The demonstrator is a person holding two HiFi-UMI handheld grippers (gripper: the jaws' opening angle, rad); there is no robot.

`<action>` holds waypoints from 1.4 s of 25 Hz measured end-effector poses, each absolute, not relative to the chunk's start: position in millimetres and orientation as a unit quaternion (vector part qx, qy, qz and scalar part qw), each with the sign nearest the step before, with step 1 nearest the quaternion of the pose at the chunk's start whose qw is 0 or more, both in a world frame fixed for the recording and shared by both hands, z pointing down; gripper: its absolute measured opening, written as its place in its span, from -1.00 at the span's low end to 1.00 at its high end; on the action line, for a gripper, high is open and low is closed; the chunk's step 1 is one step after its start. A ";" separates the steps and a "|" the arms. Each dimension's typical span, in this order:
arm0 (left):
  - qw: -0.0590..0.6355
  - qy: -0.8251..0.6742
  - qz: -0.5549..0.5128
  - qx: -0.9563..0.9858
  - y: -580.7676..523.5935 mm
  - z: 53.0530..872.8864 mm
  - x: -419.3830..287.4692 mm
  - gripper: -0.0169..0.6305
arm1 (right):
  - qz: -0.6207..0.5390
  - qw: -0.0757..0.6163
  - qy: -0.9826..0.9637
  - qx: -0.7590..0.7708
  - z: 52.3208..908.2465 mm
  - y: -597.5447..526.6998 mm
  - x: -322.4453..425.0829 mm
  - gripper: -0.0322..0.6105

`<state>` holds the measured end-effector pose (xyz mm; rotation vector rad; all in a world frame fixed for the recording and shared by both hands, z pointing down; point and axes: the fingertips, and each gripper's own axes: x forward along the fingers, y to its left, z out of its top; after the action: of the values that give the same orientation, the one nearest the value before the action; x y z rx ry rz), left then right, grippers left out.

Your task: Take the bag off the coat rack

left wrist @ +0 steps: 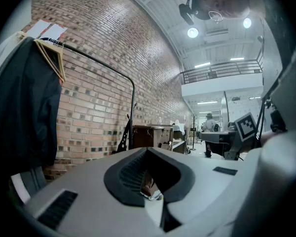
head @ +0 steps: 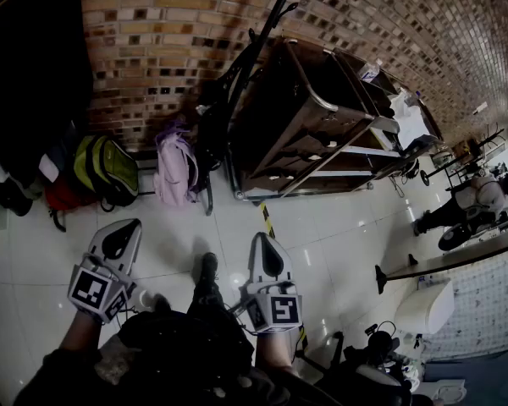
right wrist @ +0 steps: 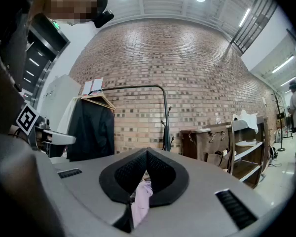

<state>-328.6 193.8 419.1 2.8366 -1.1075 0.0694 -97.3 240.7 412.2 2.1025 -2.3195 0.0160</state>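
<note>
A black coat rack (head: 252, 49) stands against the brick wall, with something dark hanging low on it. At its foot are a pale pink backpack (head: 176, 169) and a green and yellow backpack (head: 106, 167); whether either one hangs or rests on the floor I cannot tell. My left gripper (head: 129, 224) and right gripper (head: 263, 237) are held side by side over the white tiles, well short of the bags, both shut and empty. In the right gripper view the pink backpack (right wrist: 142, 199) shows below the shut jaw tips (right wrist: 147, 150), and the rack pole (right wrist: 166, 130) stands ahead. The left gripper (left wrist: 147, 149) points along the wall.
A black coat (head: 30, 57) hangs on a garment rail at the left, with a red bag (head: 63, 194) under it. A wooden shelf cart (head: 322, 117) stands to the right of the rack. A person (head: 478, 200) is at the far right. A shoe (head: 207, 267) shows between the grippers.
</note>
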 end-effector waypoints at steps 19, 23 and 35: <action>0.049 -0.388 0.027 0.920 47.4 421.4 -187.4 -0.93 | 0.014 -0.019 -0.769 0.639 420.3 72.4 42.3 -0.88; 0.050 -0.399 0.027 0.915 15.3 418.7 -160.6 -0.92 | 0.014 -0.019 -0.778 0.627 417.8 35.1 66.3 -0.88; 0.048 -0.484 0.033 0.873 -63.2 425.6 -100.0 -0.84 | 0.029 -0.023 -0.809 0.587 431.4 -41.4 135.4 -0.88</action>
<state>-100.0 -63.2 425.6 2.6609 -1.4762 0.1015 135.4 -41.4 431.4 1.8708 -2.5800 0.0909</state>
